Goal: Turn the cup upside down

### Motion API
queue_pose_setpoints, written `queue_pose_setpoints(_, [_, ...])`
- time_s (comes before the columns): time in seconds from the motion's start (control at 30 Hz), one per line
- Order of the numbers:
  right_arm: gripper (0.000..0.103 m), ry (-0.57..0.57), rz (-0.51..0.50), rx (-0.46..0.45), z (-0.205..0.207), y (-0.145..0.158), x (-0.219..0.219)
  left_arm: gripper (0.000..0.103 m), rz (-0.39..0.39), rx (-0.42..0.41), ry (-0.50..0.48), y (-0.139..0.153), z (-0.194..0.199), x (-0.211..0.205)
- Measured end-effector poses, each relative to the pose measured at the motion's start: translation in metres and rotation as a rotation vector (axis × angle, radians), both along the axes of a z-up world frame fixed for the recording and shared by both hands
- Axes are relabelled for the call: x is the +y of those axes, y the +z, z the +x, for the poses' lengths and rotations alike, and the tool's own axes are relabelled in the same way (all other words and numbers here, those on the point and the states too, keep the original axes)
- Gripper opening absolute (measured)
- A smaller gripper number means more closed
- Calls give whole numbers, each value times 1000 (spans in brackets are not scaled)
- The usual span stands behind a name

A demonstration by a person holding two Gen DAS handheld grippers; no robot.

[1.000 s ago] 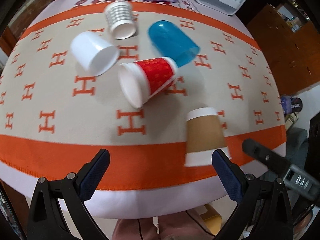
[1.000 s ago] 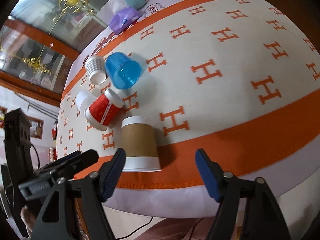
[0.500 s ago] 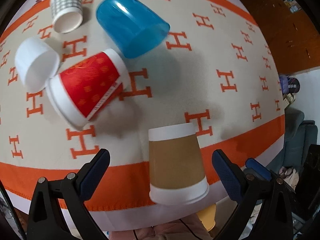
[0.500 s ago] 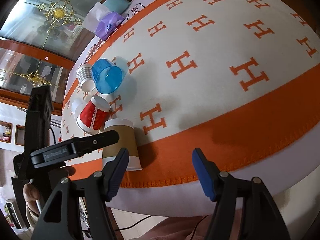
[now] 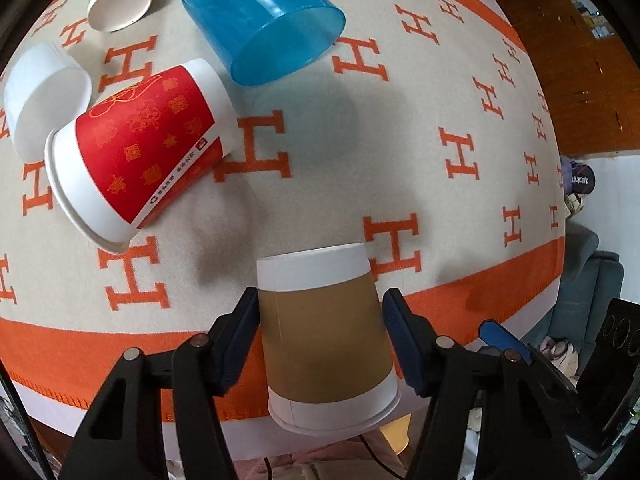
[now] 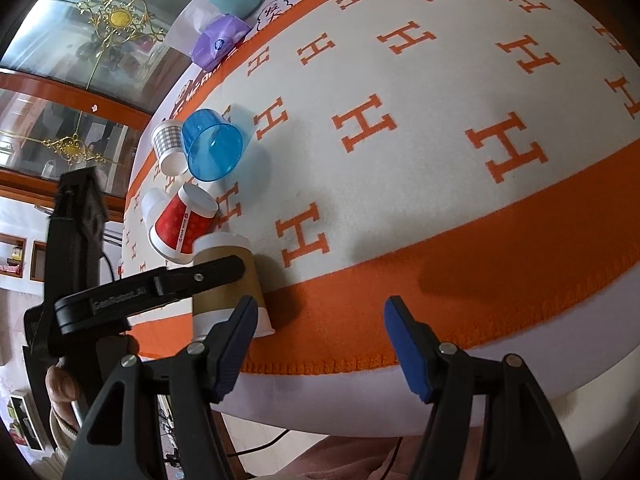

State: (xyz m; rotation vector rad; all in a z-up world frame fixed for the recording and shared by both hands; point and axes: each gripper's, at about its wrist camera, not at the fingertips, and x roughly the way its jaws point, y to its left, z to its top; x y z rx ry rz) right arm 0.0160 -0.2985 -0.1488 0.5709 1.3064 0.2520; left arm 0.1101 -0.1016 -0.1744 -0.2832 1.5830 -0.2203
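Brown cup (image 5: 326, 344) pinched by left gripper (image 5: 320, 340) fingers; right gripper (image 6: 318, 344) fingers spread (five cups total).

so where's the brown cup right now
In the left wrist view the brown cup sits between the left gripper fingers at the table's near edge, just right of the red cup.

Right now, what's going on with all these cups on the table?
The left gripper has its fingers on either side of the brown paper cup, which stands near the front edge of the table. The right gripper is open and holds nothing. The red cup and blue cup lie on their sides.
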Motion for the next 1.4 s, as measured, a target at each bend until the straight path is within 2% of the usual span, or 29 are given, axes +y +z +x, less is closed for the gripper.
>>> queue_pose_setpoints(0.13, [66,-9,-16,-10,1,-1,0,61,-11,-89,11,16,-7,2])
queue_pose_setpoints(0.3, [66,-56,-66,-57,0,-5,-3,61,21,-347,-27,46,-22,-9])
queue_pose_setpoints(0.4, [66,-94,-90,-87,-4,-11,-6,61,87,-514,-72,52,-37,-21])
queue_pose_setpoints(0.53, [66,-104,-106,-102,-12,-20,-3,61,210,-793,-125,44,-71,-35])
queue_pose_setpoints(0.6, [66,-102,-113,-108,-16,-22,-1,61,257,-897,-144,43,-87,-37])
queue_pose_setpoints(0.67, [66,-98,-125,-118,-21,-24,2,61,298,-961,-179,36,-101,-43])
queue_pose_setpoints(0.83, [66,-87,-158,-155,-30,-23,10,61,306,-1000,-205,28,-124,-45])
queue_pose_setpoints(0.97, [66,-88,-159,-166,-36,-24,13,63,273,-968,-183,21,-126,-40])
queue_pose_setpoints(1.07, [66,-91,-153,-173,-38,-24,14,73,261,-936,-163,15,-128,-35])
queue_pose_setpoints(1.2, [66,-94,-151,-177,-41,-23,15,88,257,-946,-161,14,-135,-31])
queue_pose_setpoints(1.4, [66,-85,-163,-187,-44,-19,21,92,267,-938,-200,19,-140,-34])
